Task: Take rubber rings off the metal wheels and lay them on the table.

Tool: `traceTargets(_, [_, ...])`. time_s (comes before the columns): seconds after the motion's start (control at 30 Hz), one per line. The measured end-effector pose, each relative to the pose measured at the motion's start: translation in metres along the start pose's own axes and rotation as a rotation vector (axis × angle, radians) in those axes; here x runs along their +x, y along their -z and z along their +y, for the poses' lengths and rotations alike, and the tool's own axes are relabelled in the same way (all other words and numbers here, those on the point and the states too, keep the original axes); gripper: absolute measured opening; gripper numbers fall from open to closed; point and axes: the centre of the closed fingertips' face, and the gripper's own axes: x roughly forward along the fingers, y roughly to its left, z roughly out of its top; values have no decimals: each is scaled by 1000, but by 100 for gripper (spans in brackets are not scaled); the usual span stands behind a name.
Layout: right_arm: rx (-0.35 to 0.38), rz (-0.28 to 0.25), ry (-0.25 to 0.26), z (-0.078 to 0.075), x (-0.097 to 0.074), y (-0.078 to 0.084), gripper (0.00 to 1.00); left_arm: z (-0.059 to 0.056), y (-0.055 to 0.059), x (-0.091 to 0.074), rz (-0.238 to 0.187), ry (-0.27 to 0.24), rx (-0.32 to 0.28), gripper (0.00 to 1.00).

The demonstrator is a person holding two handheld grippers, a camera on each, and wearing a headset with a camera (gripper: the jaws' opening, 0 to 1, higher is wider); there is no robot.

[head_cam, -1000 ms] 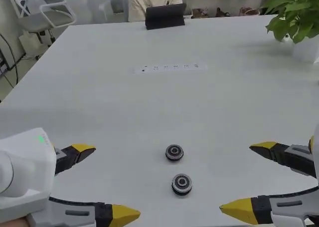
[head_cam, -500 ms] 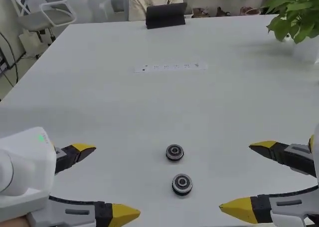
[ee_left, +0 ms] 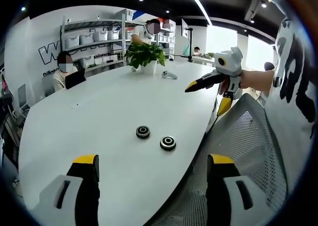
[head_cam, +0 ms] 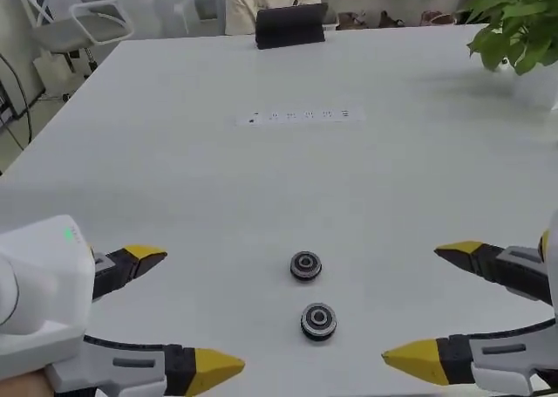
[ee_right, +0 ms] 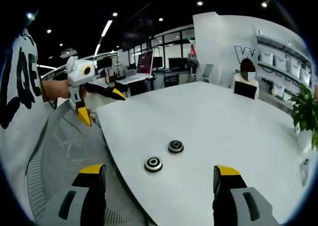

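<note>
Nothing is being counted as done yet: the left tool (head_cam: 200, 311) is hovering wide open and holding nothing above the near left of the white surface (head_cam: 261, 179). Between the 2 tools, the farther metal wheel (head_cam: 305, 266) and the nearer metal wheel (head_cam: 318, 321) are lying flat near each other, both seemingly wearing their dark rubber rings (head_cam: 303, 324), so 2 removals are remaining. The right tool (head_cam: 412, 305) is gaping equally wide and empty, well apart from both wheels.

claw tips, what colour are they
Yellow, on the left claw and right claw alike; the head view shows it best.
</note>
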Motion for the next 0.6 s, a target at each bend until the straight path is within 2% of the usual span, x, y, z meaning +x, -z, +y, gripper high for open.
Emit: traceTargets(0.6, [-8, -6, -1, -4, 3, -4, 89, 4, -3, 4, -7, 1, 18, 88])
